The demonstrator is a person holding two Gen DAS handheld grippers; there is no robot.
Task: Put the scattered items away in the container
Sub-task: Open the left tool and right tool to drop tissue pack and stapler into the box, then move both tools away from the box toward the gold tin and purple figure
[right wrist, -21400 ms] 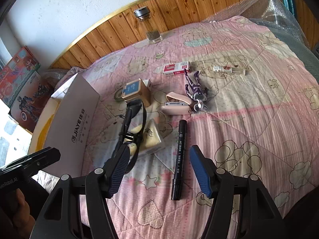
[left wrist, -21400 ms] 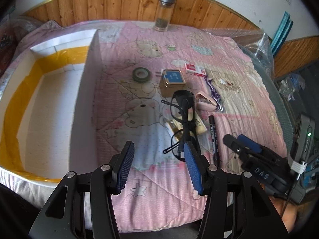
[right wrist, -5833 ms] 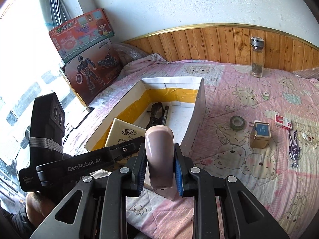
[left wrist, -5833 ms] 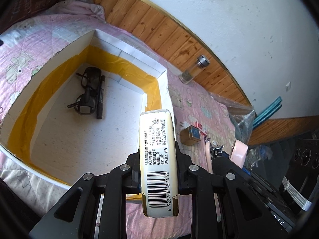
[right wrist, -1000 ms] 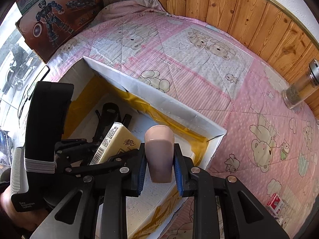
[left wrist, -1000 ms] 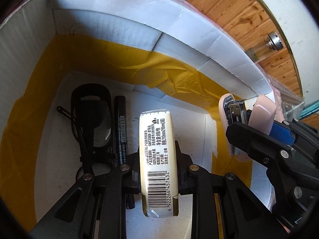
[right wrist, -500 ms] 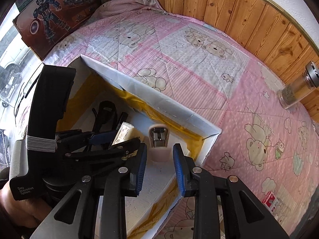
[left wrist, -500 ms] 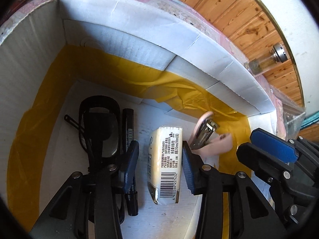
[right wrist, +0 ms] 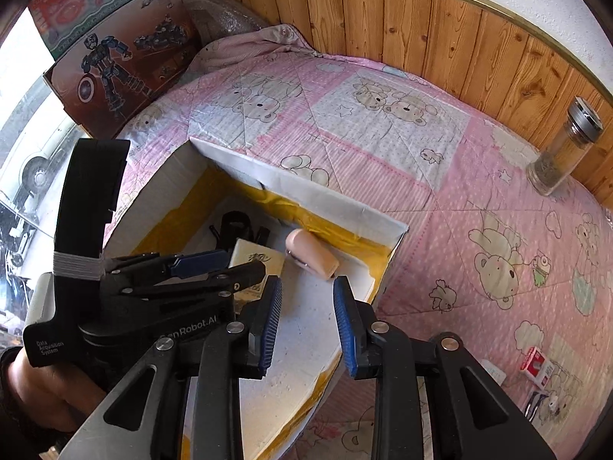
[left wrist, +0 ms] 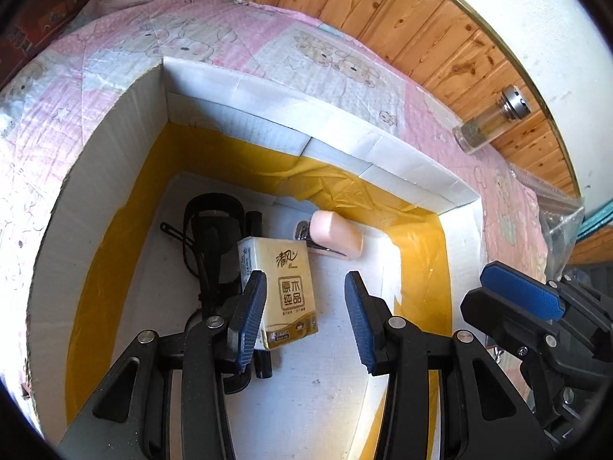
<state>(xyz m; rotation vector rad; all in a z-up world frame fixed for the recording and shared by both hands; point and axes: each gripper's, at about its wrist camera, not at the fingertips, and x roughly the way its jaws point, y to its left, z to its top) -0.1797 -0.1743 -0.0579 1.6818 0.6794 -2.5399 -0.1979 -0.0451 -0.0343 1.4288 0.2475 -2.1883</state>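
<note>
The white cardboard box (left wrist: 245,88) with yellow tape inside sits on the pink quilt; it also shows in the right wrist view (right wrist: 306,191). In it lie black glasses (left wrist: 210,237), a black marker (left wrist: 253,219), a yellow tissue pack (left wrist: 285,291) and a pink stapler (left wrist: 337,234). The tissue pack (right wrist: 254,258) and stapler (right wrist: 312,255) show in the right wrist view too. My left gripper (left wrist: 304,320) is open and empty above the tissue pack. My right gripper (right wrist: 306,326) is open and empty above the box's right part; it shows at the right of the left wrist view (left wrist: 521,295).
A glass jar (right wrist: 563,149) with a metal lid stands by the wooden wall panel. A small red and white box (right wrist: 538,366) lies on the quilt at the lower right. Toy boxes (right wrist: 115,50) lean at the far left.
Both grippers have opened wider and lifted back from the box. The tissue pack and stapler, released half a second ago, now lie flat on the box floor.
</note>
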